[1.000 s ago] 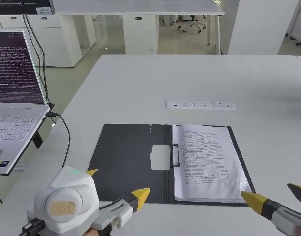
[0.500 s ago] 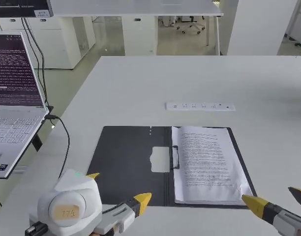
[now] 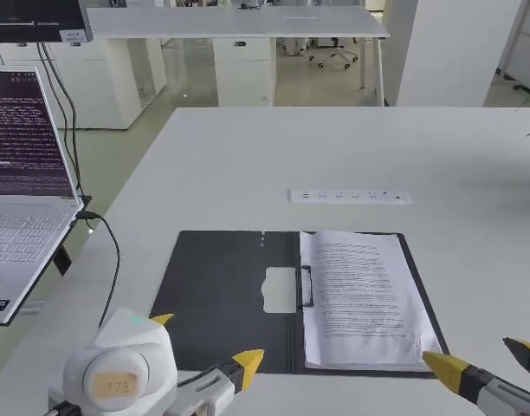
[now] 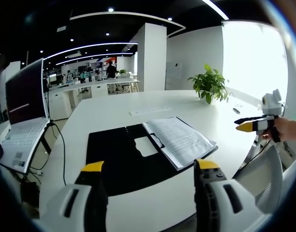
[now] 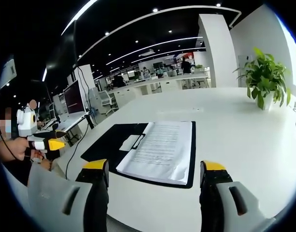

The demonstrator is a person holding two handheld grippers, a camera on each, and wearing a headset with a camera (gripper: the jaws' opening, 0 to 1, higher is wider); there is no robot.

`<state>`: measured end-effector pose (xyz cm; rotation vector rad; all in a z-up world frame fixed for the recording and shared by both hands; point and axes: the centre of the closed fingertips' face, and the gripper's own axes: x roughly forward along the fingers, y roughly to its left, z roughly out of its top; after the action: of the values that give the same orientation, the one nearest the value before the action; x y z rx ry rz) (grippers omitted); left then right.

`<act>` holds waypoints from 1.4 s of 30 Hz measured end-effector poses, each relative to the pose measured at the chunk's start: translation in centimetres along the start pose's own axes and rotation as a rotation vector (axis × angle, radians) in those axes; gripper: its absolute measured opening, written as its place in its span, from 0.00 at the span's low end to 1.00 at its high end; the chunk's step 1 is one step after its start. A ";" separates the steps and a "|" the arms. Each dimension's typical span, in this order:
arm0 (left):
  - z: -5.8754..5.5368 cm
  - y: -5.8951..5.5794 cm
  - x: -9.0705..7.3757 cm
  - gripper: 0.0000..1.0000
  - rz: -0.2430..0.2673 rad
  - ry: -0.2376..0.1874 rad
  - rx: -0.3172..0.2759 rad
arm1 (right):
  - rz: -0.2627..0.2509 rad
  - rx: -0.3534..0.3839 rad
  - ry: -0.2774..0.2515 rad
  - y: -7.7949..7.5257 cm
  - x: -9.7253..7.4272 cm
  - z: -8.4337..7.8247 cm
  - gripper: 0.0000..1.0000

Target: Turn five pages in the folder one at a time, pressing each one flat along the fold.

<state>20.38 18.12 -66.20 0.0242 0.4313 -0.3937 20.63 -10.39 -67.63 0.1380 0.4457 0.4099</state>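
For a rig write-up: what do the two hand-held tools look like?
The left tool and right tool share pale grey-white plastic bodies, black inner jaw faces and yellow tips. A tan sticker with handwritten digits sits on the left one.

round label (image 3: 119,386) on the left gripper (image 3: 204,338) reads roughly 175 (pages (image 3: 360,295) and laptop screen (image 3: 18,130) too small to read).

So it's a big white table (image 3: 248,147), mostly bare. The black folder (image 3: 222,295) lies open and flat near the front edge. Beyond the folder's far edge, a bit apart from it, a white power strip (image 3: 350,197) lies parallel to it. Well off past the folder's right side sits a potted plant (image 4: 209,84).
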 end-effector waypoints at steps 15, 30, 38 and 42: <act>-0.2 0.0 0.2 0.73 -0.005 0.011 0.005 | -0.002 0.011 0.009 -0.3 0.0 -0.4 0.76; -0.4 -0.6 1.3 0.73 -0.028 0.026 0.020 | -0.009 0.018 0.010 -0.5 -0.2 -0.9 0.75; -0.5 -1.6 2.5 0.72 -0.059 0.040 0.044 | -0.011 0.028 0.012 -0.6 -0.5 -1.2 0.75; -0.6 -2.1 3.1 0.72 -0.074 0.046 0.054 | -0.013 0.034 0.010 -0.6 -0.6 -1.4 0.75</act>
<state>21.96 15.11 -67.87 0.0703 0.4679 -0.4786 19.75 -11.15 -68.77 0.1664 0.4633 0.3907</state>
